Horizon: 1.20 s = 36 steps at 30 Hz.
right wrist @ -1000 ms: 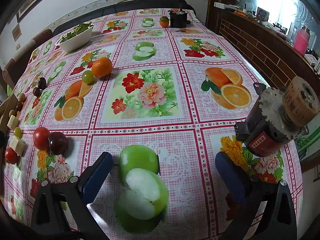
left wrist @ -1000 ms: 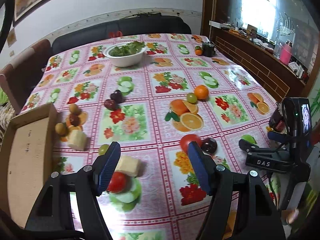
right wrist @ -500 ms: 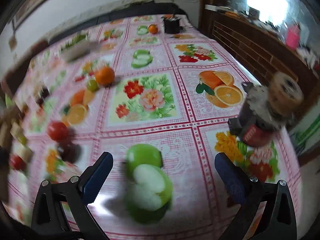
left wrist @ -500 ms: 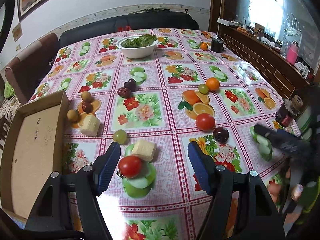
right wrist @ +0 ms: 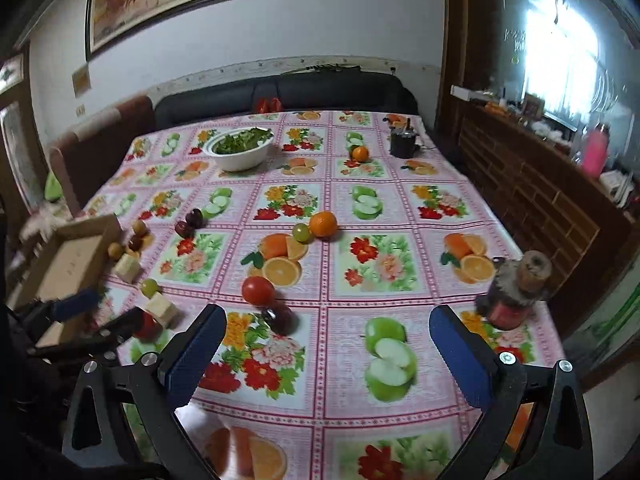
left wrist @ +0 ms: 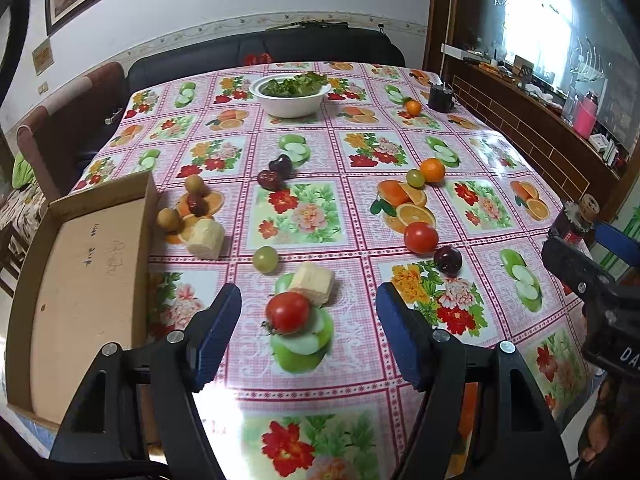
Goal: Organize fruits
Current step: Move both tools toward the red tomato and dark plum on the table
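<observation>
Left gripper [left wrist: 308, 330] is being held open and empty above the worktop [left wrist: 360, 392], a tomato [left wrist: 288, 313] lying between its fingers. Right gripper [right wrist: 326, 350] is likewise being held open, empty. Further off, a second tomato [left wrist: 421, 237], plum [left wrist: 448, 259] and orange [left wrist: 432, 169] are lying loose. A cardboard tray [left wrist: 80, 280] is sitting at the left edge.

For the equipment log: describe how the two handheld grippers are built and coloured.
Both match. The left gripper and right gripper each have two black angular plastic arms with triangular cut-outs and silver screw heads, ending in flat blue textured pads. The left wrist view shows the right unit's black body with white letters "DA". No cables or sleeves show.
</observation>
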Tool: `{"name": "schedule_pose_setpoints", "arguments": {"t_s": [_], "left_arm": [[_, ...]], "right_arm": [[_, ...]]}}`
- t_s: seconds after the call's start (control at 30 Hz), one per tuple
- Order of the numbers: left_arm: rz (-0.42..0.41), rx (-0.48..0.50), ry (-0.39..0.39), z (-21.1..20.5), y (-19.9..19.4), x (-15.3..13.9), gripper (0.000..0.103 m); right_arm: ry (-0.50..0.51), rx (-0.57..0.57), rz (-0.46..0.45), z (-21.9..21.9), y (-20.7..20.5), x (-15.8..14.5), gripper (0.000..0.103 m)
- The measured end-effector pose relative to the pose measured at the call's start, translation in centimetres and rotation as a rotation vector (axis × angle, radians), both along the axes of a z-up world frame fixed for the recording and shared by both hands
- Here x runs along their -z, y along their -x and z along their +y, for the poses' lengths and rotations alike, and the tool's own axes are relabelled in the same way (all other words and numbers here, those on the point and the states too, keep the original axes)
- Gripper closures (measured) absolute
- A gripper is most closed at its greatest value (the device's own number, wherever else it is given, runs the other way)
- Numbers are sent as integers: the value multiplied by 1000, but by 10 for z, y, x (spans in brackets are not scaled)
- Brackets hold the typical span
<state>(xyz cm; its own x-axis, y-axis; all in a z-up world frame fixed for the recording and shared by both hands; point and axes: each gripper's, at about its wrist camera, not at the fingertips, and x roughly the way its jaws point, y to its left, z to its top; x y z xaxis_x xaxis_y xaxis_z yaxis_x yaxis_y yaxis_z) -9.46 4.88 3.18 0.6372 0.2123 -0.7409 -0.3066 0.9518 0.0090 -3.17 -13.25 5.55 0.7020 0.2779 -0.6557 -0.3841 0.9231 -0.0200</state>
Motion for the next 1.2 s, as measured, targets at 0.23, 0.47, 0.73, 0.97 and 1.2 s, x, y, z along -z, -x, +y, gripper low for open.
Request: {"name": "schedule_pose_setpoints", "arguments": {"t_s": [0.23, 0.47, 0.73, 0.97, 1.2], "left_arm": [[-13, -22, -1, 8, 16, -3, 34], [-15, -37, 1, 12, 23, -2, 34], [12, -28, 42, 21, 30, 8, 34], [51, -15, 113, 30, 32, 24, 34], [83, -8, 177, 39, 25, 37, 34]], "right_arm": [[-36, -17, 23, -2, 12, 2, 1], [-51, -22, 34, -2, 17, 4, 1], [-74, -17, 73, -8, 14, 14, 1], [-88, -33, 105, -7, 11, 24, 3], [-99, -94, 159, 6, 1, 43, 13]]}}
